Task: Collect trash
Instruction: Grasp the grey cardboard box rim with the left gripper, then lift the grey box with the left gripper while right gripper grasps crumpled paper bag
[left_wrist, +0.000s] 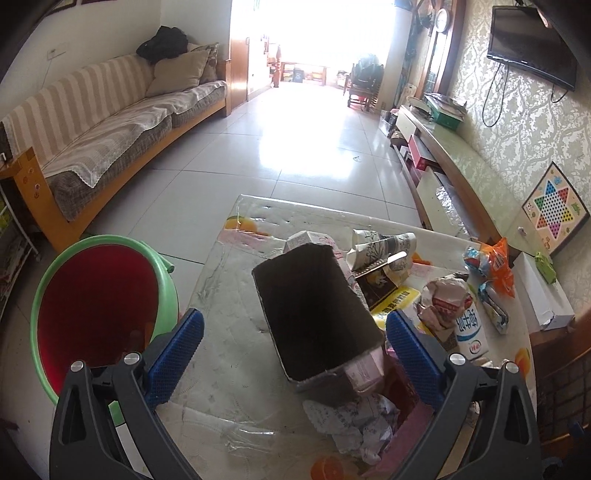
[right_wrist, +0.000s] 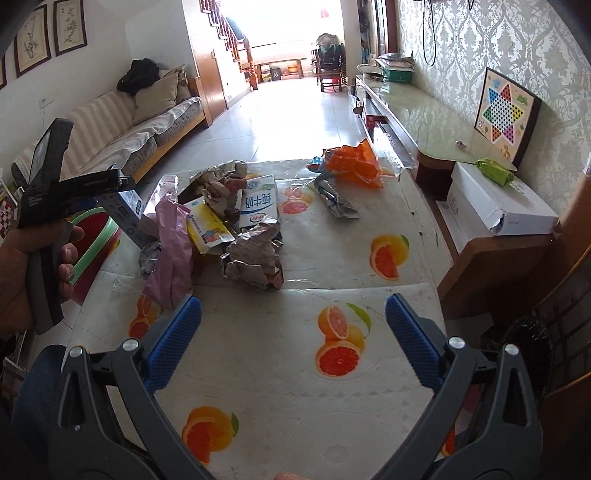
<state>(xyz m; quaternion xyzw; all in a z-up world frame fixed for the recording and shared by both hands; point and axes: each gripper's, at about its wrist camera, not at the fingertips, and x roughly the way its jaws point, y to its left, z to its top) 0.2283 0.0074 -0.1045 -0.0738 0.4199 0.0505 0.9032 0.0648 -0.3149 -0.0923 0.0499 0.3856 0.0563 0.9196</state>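
Spread wide over the counter (left_wrist: 221, 280), the left tool (left_wrist: 295, 354) is seen with nothing pinched; a dark open carton (left_wrist: 314, 310) lies between its blue pads (left_wrist: 177, 354), nearer the right pad, though contact cannot be told. Crumpled paper (left_wrist: 354, 424) is piled just below the carton, and paper cups (left_wrist: 380, 247) lie tipped beyond it. A milk box (left_wrist: 471, 332) and an orange bag (left_wrist: 495, 262) are seen to the right. A green bin (left_wrist: 48, 280) with a red inside stands on the floor beside the counter's left edge.

In the right wrist view, the right tool (right_wrist: 293, 343) is likewise held spread and empty, above a bare stretch of the fruit-printed cover (right_wrist: 340, 350). The trash is gathered farther out on the counter: a foil wad (right_wrist: 255, 258), a pink bag (right_wrist: 171, 254), the milk box (right_wrist: 258, 206), the orange bag (right_wrist: 354, 162) and a silver wrapper (right_wrist: 336, 199). The left hand (right_wrist: 26, 269) is seen at the left edge, gripping its handle, with the bin (right_wrist: 92, 236) partly hidden behind it.
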